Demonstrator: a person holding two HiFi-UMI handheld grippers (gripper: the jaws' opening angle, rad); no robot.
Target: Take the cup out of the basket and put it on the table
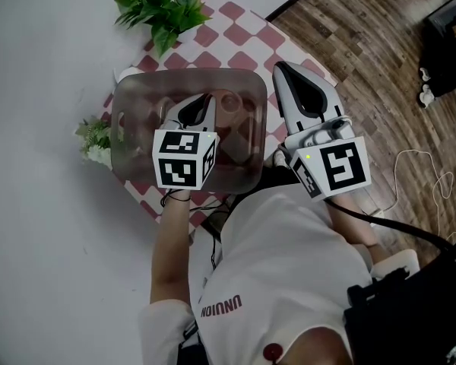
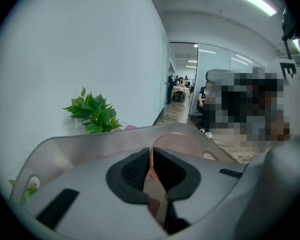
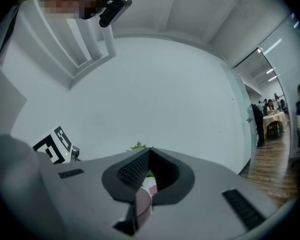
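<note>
Fingers [image 2: 131, 172] of the left gripper [image 2: 151, 159] are pinched tight on the pink cup [image 2: 184, 144], its rim between them, down inside the translucent basket [image 2: 75, 151]. Best to lift straight up and clear the wall beyond the fingertips. Right gripper [image 3: 147, 170] is closed on nothing. One cup, one basket, two grippers.

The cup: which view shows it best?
The left gripper view: the pink cup is close, its rim pinched between the fingers. The head view shows only part of it in the basket. The right gripper view shows none.
</note>
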